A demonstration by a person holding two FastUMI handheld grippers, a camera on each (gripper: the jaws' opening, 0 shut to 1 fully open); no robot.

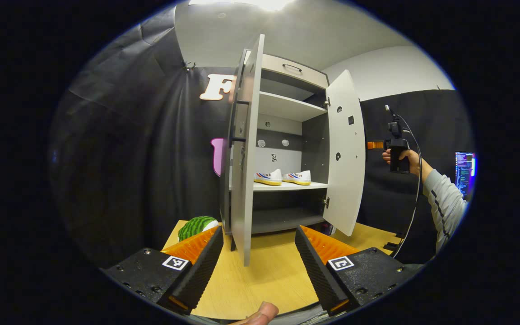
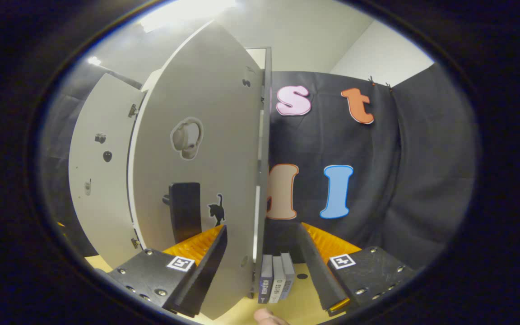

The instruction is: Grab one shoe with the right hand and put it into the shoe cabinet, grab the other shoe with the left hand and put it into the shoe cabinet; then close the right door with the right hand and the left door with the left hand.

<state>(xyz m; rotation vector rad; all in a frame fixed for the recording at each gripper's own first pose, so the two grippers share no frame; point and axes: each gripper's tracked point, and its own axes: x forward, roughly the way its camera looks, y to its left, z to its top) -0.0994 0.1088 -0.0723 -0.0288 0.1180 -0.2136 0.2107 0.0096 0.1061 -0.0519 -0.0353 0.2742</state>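
- Both shoes [image 1: 281, 177] sit side by side on the middle shelf [image 1: 287, 186] of the cabinet [image 1: 287, 135], so what I have left is the two doors.
- My right claw [image 2: 260, 253] is spread wide, and the free edge of the right door [image 2: 197, 180] stands between its fingers; I cannot tell whether either finger touches the panel.
- In the left gripper view that right claw [image 1: 376, 145] shows far off to the right, behind the open right door [image 1: 345, 153], held in a hand [image 1: 400, 158].
- My left claw [image 1: 257, 253] is also wide and holds nothing; it hovers over the bench [image 1: 264, 280], with the left door [image 1: 246, 149] edge-on just beyond it.
- To do this step well, I judge I should push the right door on its outer face near the free edge and sweep it round its hinges evenly, so it does not bounce back.
- The left door should wait until the right one is home.
- The hinges on the right door are too small to read, and the left door's handle is hidden from me.
- A green striped thing [image 1: 197, 225] left of the cabinet is half cut off.
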